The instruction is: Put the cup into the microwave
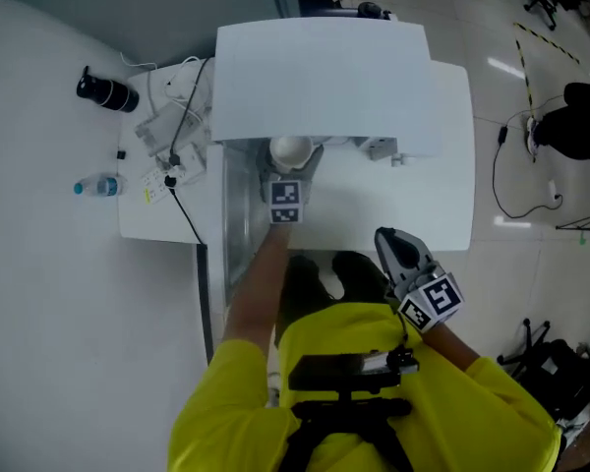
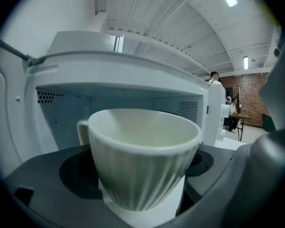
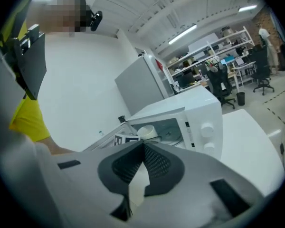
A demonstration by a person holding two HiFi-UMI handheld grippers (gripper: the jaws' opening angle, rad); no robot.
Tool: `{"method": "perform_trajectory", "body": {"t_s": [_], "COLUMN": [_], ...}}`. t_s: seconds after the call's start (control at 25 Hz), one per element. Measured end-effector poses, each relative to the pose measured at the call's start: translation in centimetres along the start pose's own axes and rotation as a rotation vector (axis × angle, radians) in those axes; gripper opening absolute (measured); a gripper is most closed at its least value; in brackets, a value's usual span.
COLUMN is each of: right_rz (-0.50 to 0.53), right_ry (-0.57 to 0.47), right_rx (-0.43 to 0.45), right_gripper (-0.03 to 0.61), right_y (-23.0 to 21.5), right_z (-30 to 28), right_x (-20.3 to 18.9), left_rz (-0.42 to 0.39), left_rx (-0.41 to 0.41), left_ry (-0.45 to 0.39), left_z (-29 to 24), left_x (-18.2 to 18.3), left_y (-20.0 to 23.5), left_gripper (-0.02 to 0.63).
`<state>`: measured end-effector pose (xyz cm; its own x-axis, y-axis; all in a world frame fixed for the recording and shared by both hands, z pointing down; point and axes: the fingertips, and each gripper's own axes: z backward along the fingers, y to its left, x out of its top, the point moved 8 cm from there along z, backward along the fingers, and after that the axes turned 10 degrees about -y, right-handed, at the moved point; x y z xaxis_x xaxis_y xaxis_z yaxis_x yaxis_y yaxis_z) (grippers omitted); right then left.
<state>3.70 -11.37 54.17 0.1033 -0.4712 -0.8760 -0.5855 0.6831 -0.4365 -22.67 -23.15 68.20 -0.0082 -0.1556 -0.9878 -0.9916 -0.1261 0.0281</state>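
Note:
A white ribbed cup [image 2: 142, 156] fills the left gripper view, held up in front of the open cavity of the white microwave [image 2: 133, 65]. My left gripper [image 2: 145, 194] is shut on it, one grey jaw on each side. From the head view the cup [image 1: 290, 150] sits at the mouth of the microwave [image 1: 324, 77], with my left gripper [image 1: 289, 168] just behind it. The door [image 1: 238, 214] stands swung open to the left. My right gripper [image 1: 393, 244] hovers near my body with its jaws shut on nothing [image 3: 142, 148], and it looks toward the microwave [image 3: 194, 113] and the cup [image 3: 147, 131].
The microwave stands on a white table [image 1: 447, 195]. Left of it lie a black cylinder [image 1: 106, 91], a small water bottle [image 1: 98, 186] and a tangle of cables [image 1: 172, 131]. A cable runs over the floor at the right [image 1: 511, 180].

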Motion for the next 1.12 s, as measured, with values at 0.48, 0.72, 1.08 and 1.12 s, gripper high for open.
{"method": "perform_trajectory", "body": {"t_s": [0.48,0.72,1.08,1.12], "right_rz": [0.007,-0.014,0.018,0.028], "right_ry": [0.071,0.091,0.031,0.020], "right_rx": [-0.038,-0.060,-0.085,-0.085], "right_gripper": [0.000,0.000,0.000,0.000], "right_y": [-1.0,-1.0,-1.5,-1.4], "right_z": [-1.7,-1.9,-2.2,-2.3], "right_x": [-0.5,-0.5,1.6,2.1], "left_rz": [0.050,0.071,0.133,0.155], "left_rx": [0.004,0.021,0.098,0.097], "left_ry": [0.030,0.010,0.017,0.019], "left_z": [-7.0,-8.2,-3.2,-1.6], "left_x": [-2.5,-2.0,-2.5,-2.5], "left_y": [4.1,4.7,3.7,3.1], "left_gripper": [0.471,0.472,0.502,0.502]}}
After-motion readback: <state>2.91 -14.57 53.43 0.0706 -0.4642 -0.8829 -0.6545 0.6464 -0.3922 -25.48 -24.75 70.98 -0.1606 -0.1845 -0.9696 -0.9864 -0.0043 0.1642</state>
